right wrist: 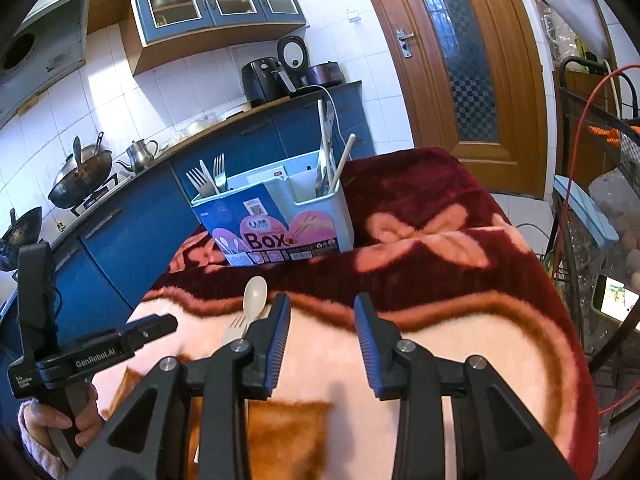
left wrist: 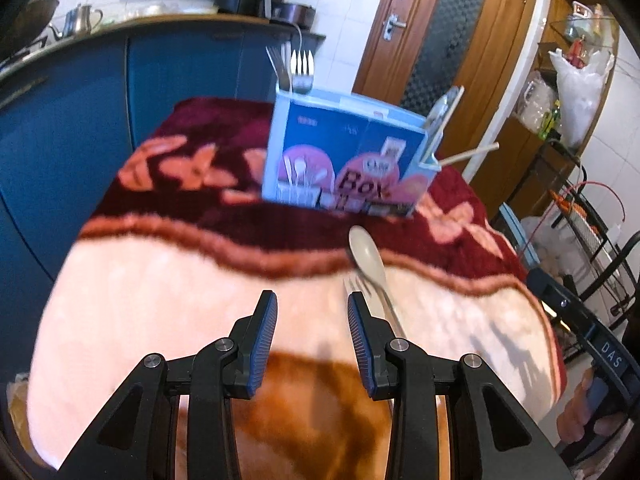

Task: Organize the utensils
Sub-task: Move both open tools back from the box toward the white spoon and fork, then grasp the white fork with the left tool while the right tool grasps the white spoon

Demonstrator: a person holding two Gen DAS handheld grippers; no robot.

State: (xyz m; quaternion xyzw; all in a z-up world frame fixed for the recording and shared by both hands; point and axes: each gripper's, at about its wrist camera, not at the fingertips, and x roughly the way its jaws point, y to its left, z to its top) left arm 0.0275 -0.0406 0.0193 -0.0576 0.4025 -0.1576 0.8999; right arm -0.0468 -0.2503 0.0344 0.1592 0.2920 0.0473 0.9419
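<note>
Presently both the left gripper (left wrist: 312, 304) and right gripper (right wrist: 321, 307) stand released, holding nothing; the beige plastic spoon (right wrist: 255, 296) and pale fork (right wrist: 236, 327) lie on the floral blanket (right wrist: 440, 248), near the blue-and-white utensil box (right wrist: 276, 216); advise pinching the spoon's handle squarely.

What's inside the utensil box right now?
The utensil box holds forks in its left compartment and chopsticks with another utensil in the right. Its walls hide their lower parts and the compartment floors.

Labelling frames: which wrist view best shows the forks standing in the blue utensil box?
Right wrist: the forks show sharp, tines up, in the blue utensil box's left compartment, seen from above. Left wrist is blurred; only the fork tips clear its rim.
</note>
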